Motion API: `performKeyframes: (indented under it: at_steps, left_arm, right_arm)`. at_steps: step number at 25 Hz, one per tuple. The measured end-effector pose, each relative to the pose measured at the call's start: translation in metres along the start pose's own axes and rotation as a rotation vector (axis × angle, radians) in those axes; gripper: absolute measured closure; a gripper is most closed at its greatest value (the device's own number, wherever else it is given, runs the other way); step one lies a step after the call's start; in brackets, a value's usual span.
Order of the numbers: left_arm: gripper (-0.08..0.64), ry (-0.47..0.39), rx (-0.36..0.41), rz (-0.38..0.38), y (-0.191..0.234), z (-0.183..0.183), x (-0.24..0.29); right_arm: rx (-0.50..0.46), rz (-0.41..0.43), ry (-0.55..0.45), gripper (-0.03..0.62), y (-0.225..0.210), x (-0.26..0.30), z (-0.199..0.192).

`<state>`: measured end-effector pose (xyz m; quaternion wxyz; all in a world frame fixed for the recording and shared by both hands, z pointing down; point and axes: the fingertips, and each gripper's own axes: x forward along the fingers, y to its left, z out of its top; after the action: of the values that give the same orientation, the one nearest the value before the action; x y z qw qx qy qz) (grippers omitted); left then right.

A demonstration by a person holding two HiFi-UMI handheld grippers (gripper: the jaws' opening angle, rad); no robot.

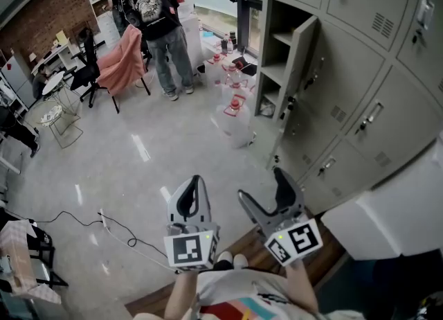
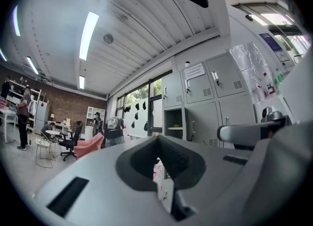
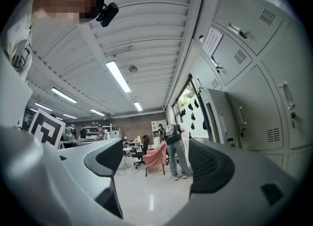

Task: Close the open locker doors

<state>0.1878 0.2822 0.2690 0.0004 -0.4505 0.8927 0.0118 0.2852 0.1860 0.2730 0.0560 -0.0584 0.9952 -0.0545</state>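
A bank of grey lockers [image 1: 360,55] fills the right of the head view. One tall door [image 1: 299,69] at its far end stands open, swung out toward me, and shelves show in the compartment [image 1: 272,55] behind it. My left gripper [image 1: 194,199] is held low over the floor with its jaws together and nothing in them. Beside it, my right gripper [image 1: 268,197] is open and empty, well short of the door. In the left gripper view the open compartment [image 2: 174,124] is far ahead of the left gripper [image 2: 159,144]. The right gripper [image 3: 156,164] has the open door [image 3: 220,117] on its right.
A person in a black shirt [image 1: 163,34] stands at the back by a chair draped in pink [image 1: 121,62]. Plastic jugs and bottles [image 1: 235,107] sit on the floor near the open locker. A cable [image 1: 118,228] trails at lower left. A white box [image 1: 387,221] is at my right.
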Motion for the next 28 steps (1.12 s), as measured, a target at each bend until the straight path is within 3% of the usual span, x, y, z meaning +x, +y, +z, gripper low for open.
performKeyframes:
  at_steps: [9,18,24,28]
  left_arm:
    - [0.554,-0.001,0.009,0.057,0.015,-0.013,0.006]
    - [0.555,-0.083,0.039,0.014,0.032,-0.013,0.067]
    - [0.554,-0.112,0.036,0.024,0.095,-0.052,0.118]
    - [0.554,-0.117,0.048,0.058,0.149,-0.050,0.153]
  right_arm:
    - [0.006,0.076,0.034,0.204,0.003,0.014,-0.021]
    - [-0.060,0.069,-0.012,0.204,-0.023,0.074,-0.027]
    - [-0.069,0.106,-0.035,0.204,-0.023,0.157,-0.081]
    - [-0.057,0.151,-0.038,0.204,-0.012,0.224,-0.094]
